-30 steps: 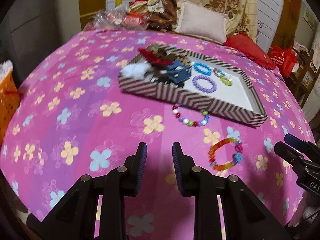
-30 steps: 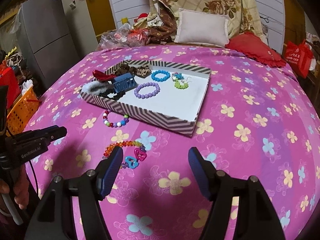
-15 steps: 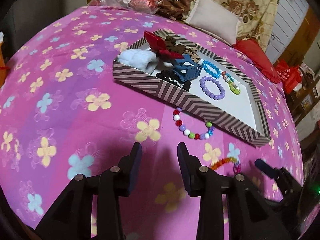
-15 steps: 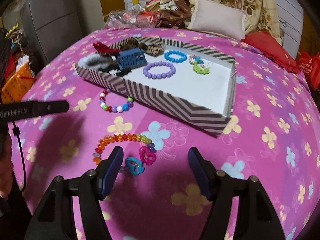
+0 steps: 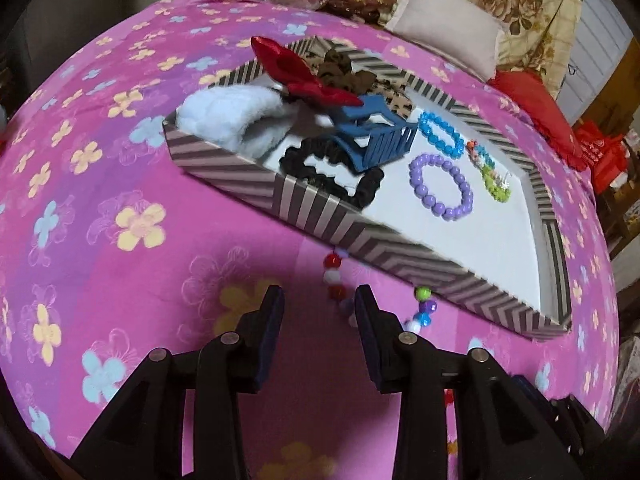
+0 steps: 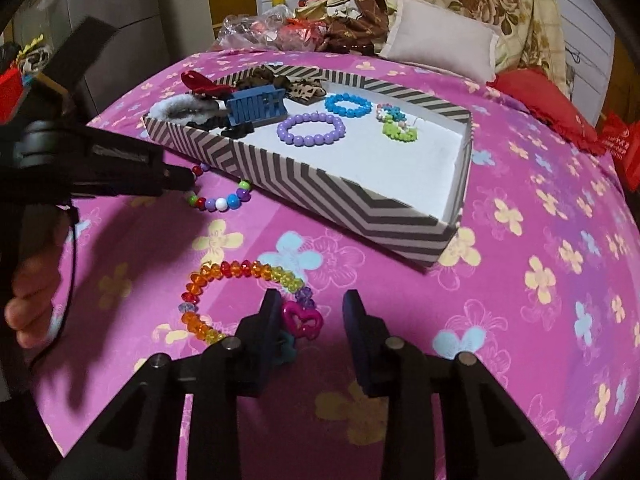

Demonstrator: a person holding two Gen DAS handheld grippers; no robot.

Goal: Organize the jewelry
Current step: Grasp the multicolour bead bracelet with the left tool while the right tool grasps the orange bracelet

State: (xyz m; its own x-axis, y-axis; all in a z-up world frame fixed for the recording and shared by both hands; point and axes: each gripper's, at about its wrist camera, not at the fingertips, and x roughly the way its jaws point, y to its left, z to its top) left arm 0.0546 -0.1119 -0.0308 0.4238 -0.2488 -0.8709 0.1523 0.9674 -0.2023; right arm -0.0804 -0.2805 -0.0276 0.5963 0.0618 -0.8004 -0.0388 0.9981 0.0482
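A striped tray [image 5: 320,216] [image 6: 344,196] on the pink bedspread holds a purple bracelet [image 5: 440,186] [image 6: 312,129], a blue bracelet [image 5: 442,134] [image 6: 347,105], a small green one [image 6: 398,130] and hair accessories. A multicoloured bead bracelet [image 5: 336,280] [image 6: 220,200] lies in front of the tray; my left gripper [image 5: 319,312] is open with its right finger over the beads. A rainbow bracelet with heart charms [image 6: 240,276] lies nearer; my right gripper [image 6: 309,316] is open around its pink heart charm [image 6: 302,320].
A blue hair claw [image 5: 372,136], red bow [image 5: 296,68], white fluffy scrunchie [image 5: 228,112] and black scrunchie [image 5: 332,168] crowd the tray's left end. Pillows [image 6: 440,40] and a pile of clothes lie at the head of the bed. The left gripper [image 6: 120,168] shows in the right wrist view.
Both grippers have moved forward and down. The left one has reached the multicoloured bead bracelet. The right one has narrowed its opening and now straddles the heart charms.
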